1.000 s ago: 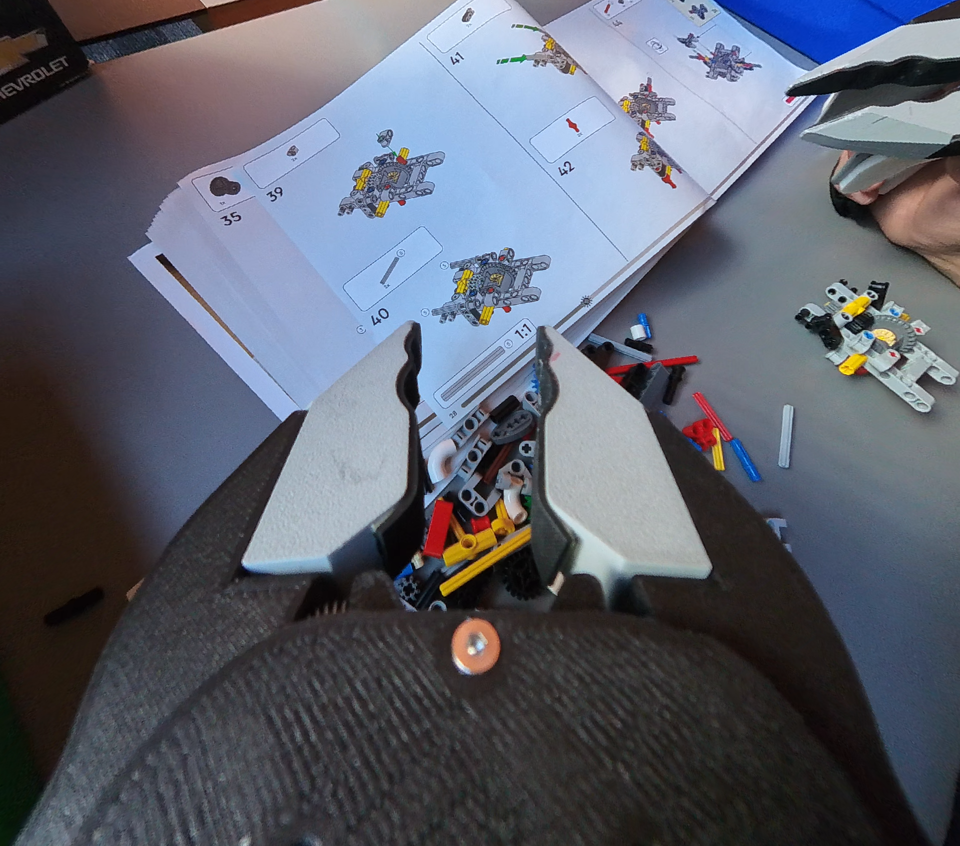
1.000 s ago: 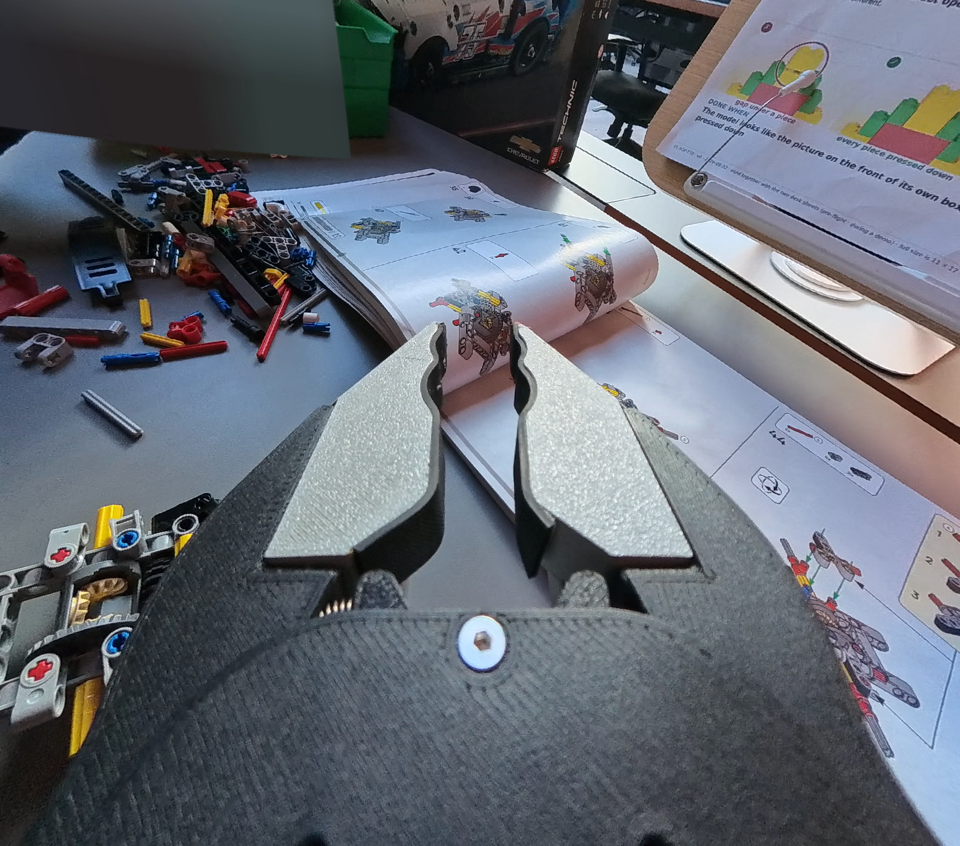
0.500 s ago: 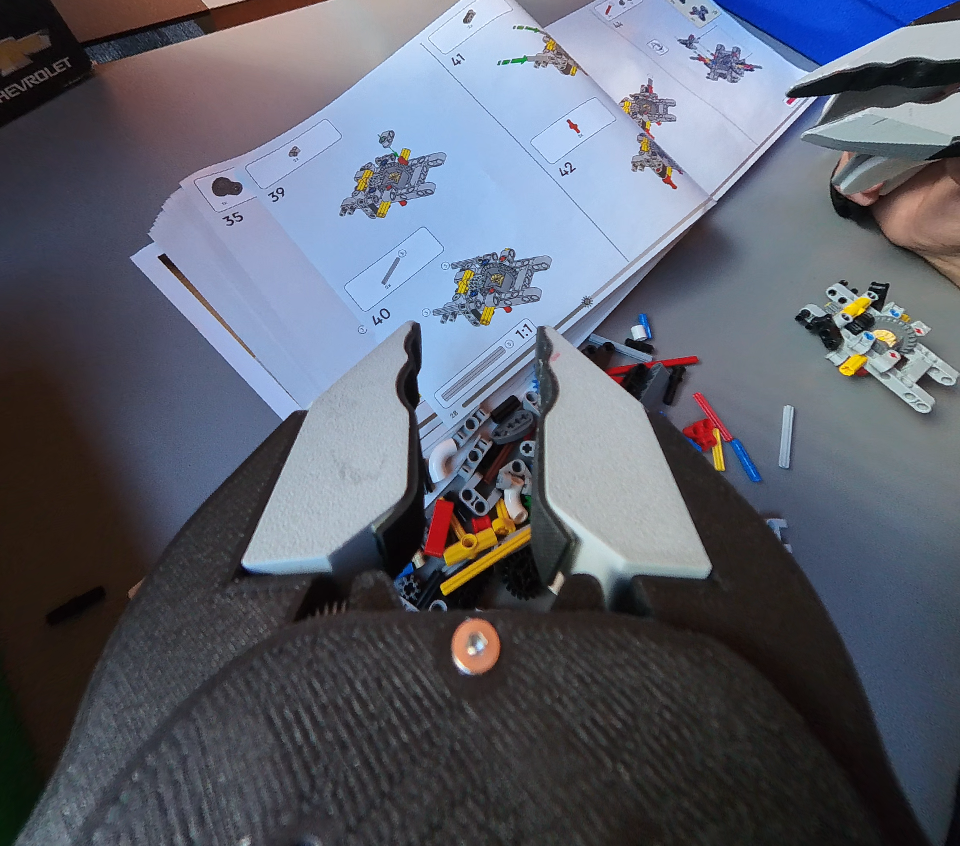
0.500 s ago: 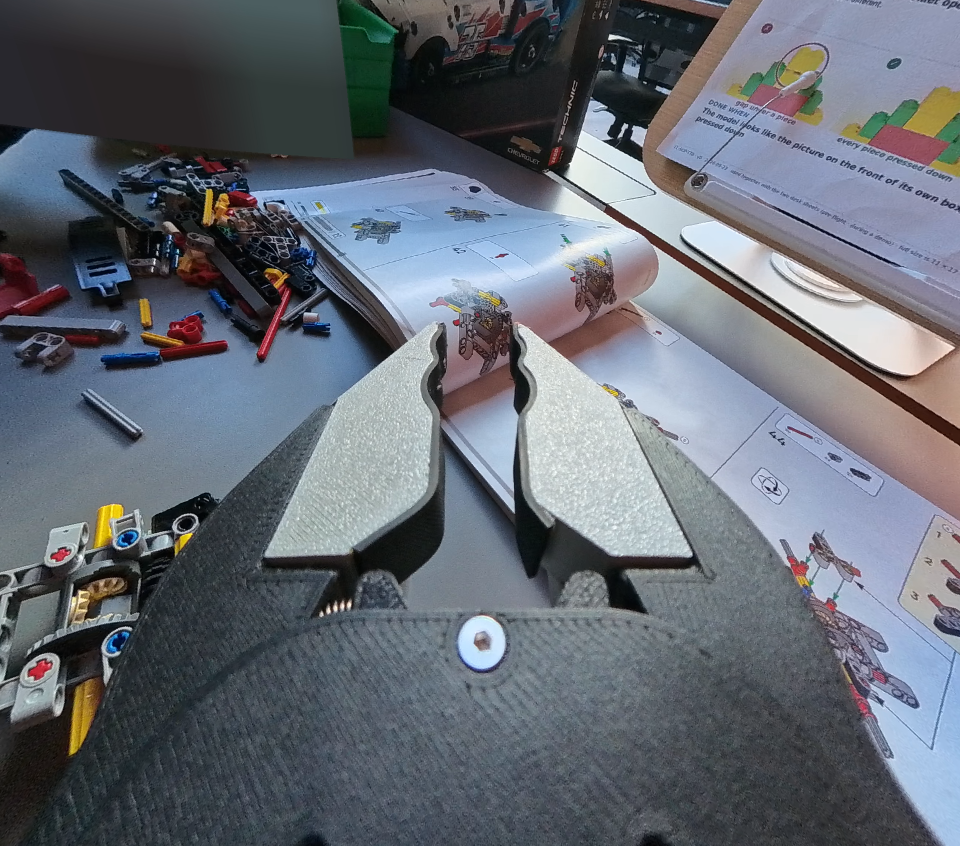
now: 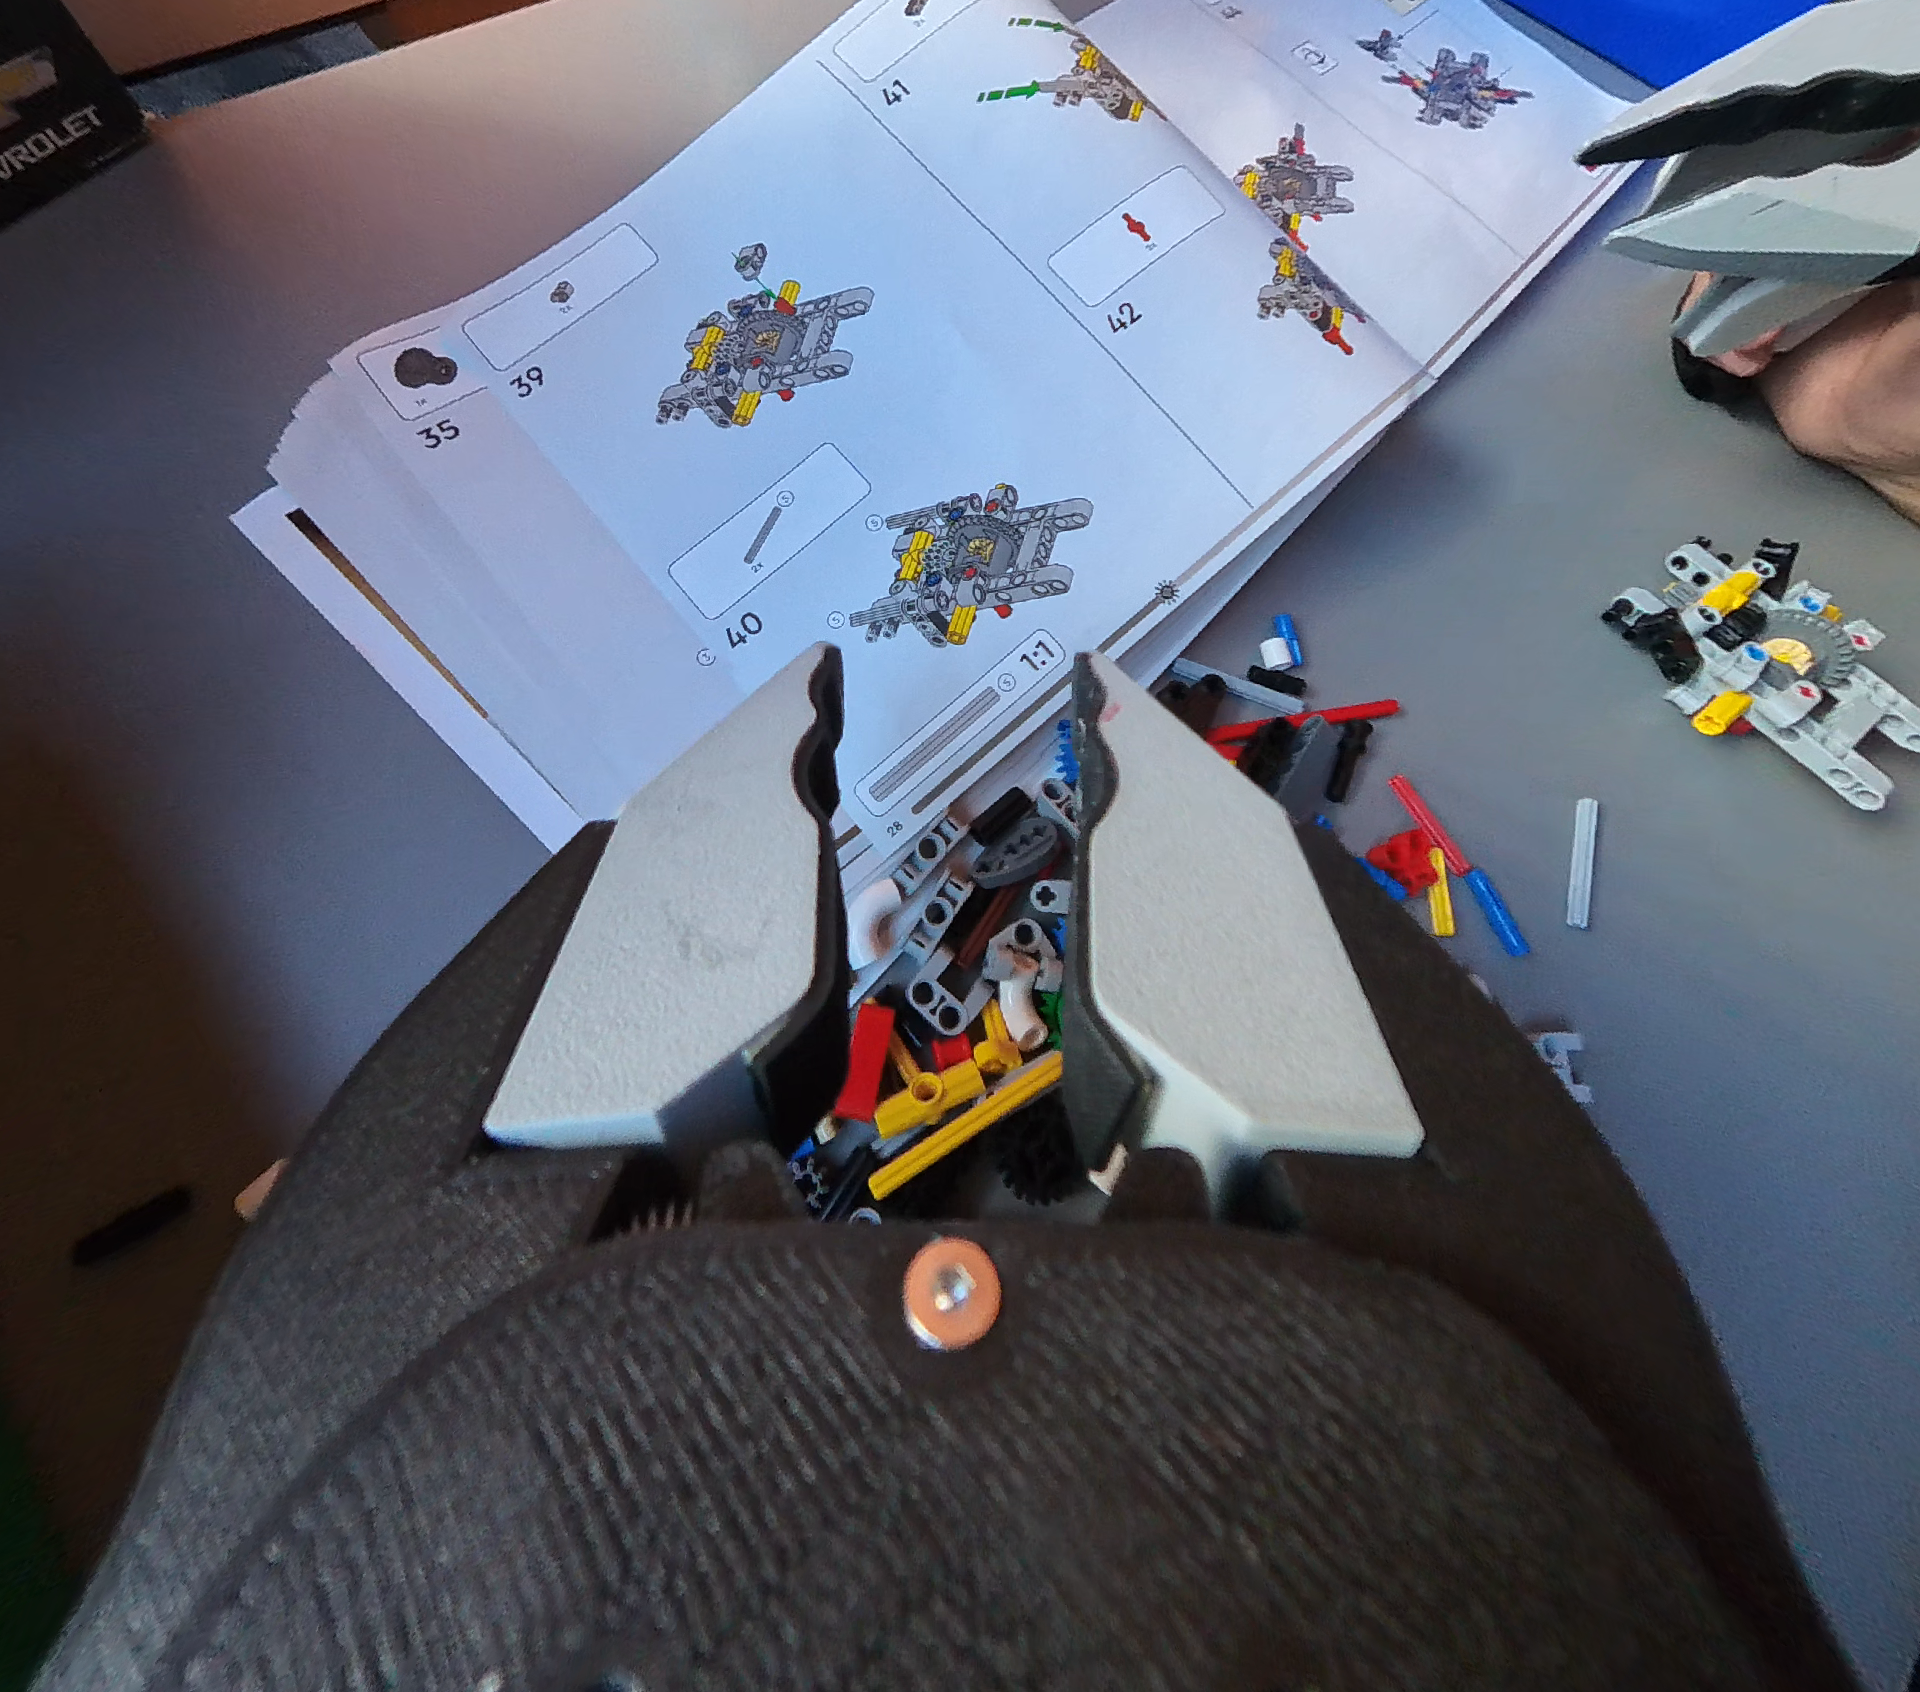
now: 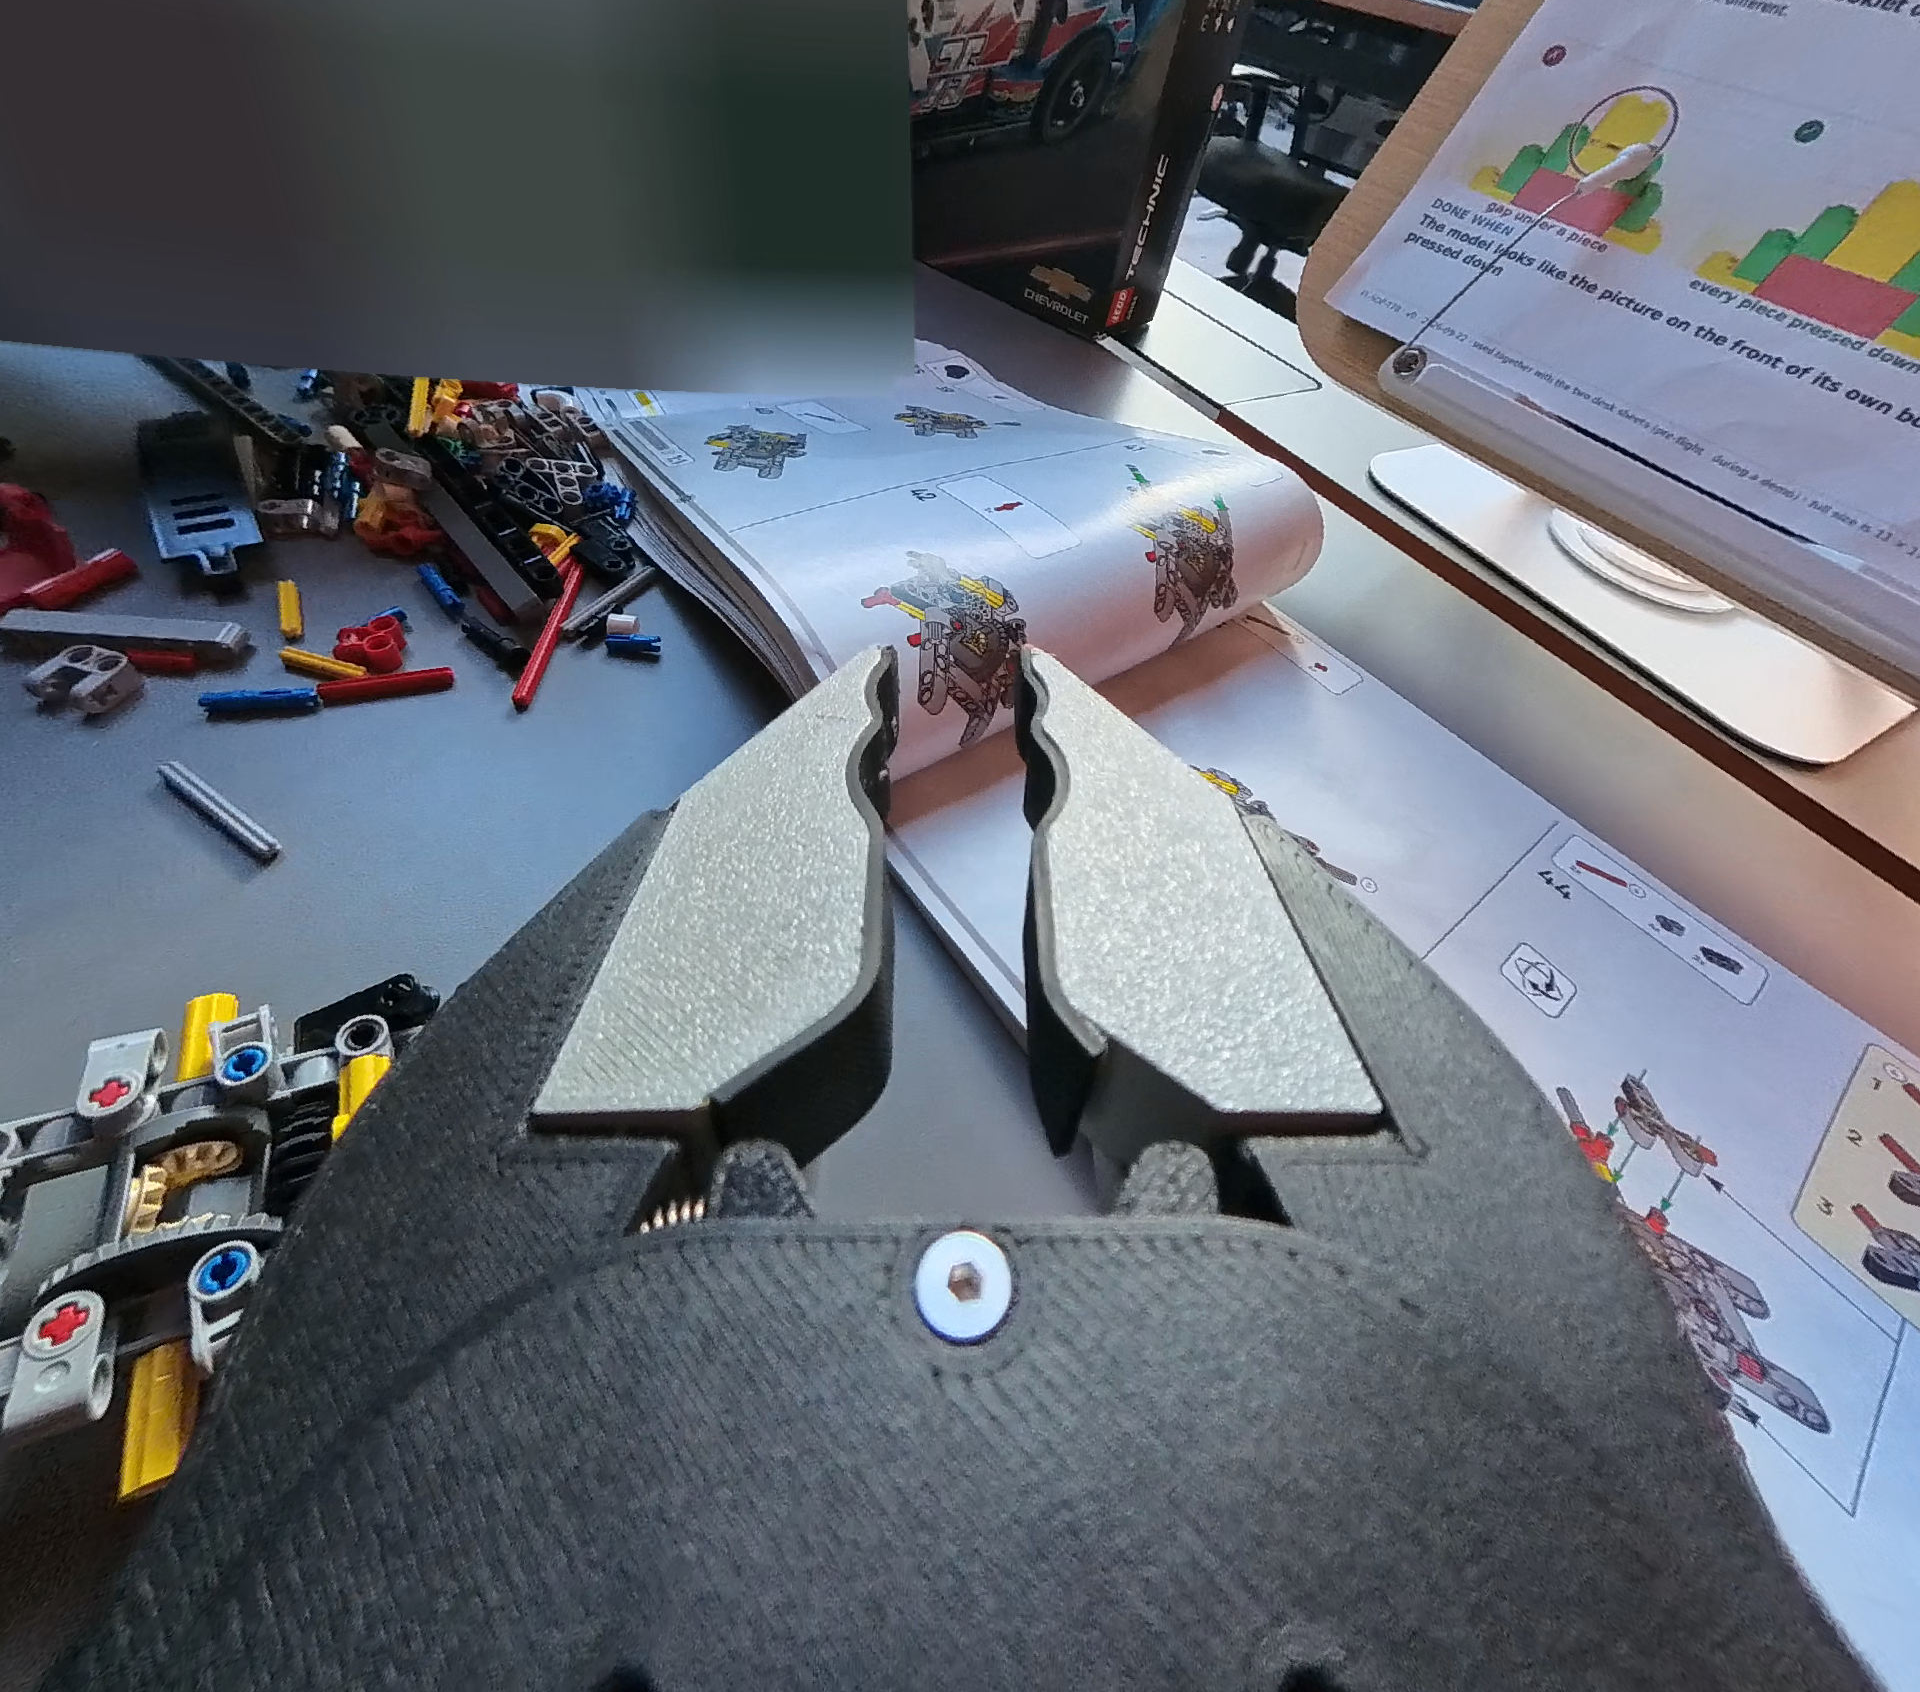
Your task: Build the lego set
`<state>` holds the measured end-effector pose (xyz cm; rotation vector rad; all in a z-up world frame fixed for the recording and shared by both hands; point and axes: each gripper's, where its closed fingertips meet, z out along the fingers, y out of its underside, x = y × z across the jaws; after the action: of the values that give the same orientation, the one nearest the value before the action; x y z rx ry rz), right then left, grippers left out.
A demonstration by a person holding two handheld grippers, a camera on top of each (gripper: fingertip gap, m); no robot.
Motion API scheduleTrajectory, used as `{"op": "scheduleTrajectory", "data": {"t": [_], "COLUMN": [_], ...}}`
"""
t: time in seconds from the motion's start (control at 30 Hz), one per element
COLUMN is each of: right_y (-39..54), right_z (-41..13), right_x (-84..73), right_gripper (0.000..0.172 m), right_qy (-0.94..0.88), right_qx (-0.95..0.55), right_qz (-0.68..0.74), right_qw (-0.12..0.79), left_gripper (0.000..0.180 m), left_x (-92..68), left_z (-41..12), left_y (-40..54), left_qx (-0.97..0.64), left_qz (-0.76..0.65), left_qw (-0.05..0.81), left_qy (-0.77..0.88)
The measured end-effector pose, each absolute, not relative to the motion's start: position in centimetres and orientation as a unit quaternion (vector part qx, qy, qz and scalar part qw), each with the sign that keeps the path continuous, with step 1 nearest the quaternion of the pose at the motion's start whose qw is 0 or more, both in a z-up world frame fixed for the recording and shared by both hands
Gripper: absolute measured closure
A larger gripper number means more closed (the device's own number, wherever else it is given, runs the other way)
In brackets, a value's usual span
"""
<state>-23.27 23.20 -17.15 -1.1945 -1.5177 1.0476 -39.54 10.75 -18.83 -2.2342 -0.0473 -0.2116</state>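
Left wrist view: my left gripper (image 5: 951, 676) hangs unmoved, jaws wide and empty, over the loose parts pile (image 5: 966, 946) beside the instruction booklet (image 5: 831, 271)

Right wrist view: my right gripper (image 6: 954, 681) has barely narrowed, gripping nothing, before the booklet's curled page (image 6: 1101, 562)

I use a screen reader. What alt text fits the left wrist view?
The left gripper, fingers apart and holding nothing, hangs over a pile of small building pieces beside an open instruction booklet on a grey table; a small grey assembly lies right.
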Motion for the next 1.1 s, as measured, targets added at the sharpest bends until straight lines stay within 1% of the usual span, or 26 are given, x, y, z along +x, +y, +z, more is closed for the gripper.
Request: {"op": "scheduleTrajectory", "data": {"t": [0.63, 0.83, 0.97, 1.1], "right_y": [23.2, 22.8, 21.6, 20.0], "right_z": [-17.3, -17.7, -18.4, -18.8], "right_x": [-23.3, -22.5, -21.0, -19.0], "right_gripper": [0.153, 0.146, 0.144, 0.145], "right_qy": [-0.614, -0.61, -0.619, -0.624], "right_qx": [-0.49, -0.51, -0.522, -0.528], "right_qz": [0.44, 0.441, 0.421, 0.404], "right_qw": [0.436, 0.417, 0.409, 0.412], "left_gripper": [0.139, 0.139, 0.14, 0.14], "left_x": [-39.3, -39.3, -39.5, -39.8], "left_z": [-19.6, -19.1, -19.0, -19.0], "left_y": [10.9, 11.0, 11.0, 11.0], "left_qx": [-0.903, -0.901, -0.9, -0.9], "left_qz": [-0.081, -0.062, -0.052, -0.051], "left_qw": [0.421, 0.43, 0.432, 0.432], "left_qy": [-0.014, -0.007, -0.004, -0.008]}}
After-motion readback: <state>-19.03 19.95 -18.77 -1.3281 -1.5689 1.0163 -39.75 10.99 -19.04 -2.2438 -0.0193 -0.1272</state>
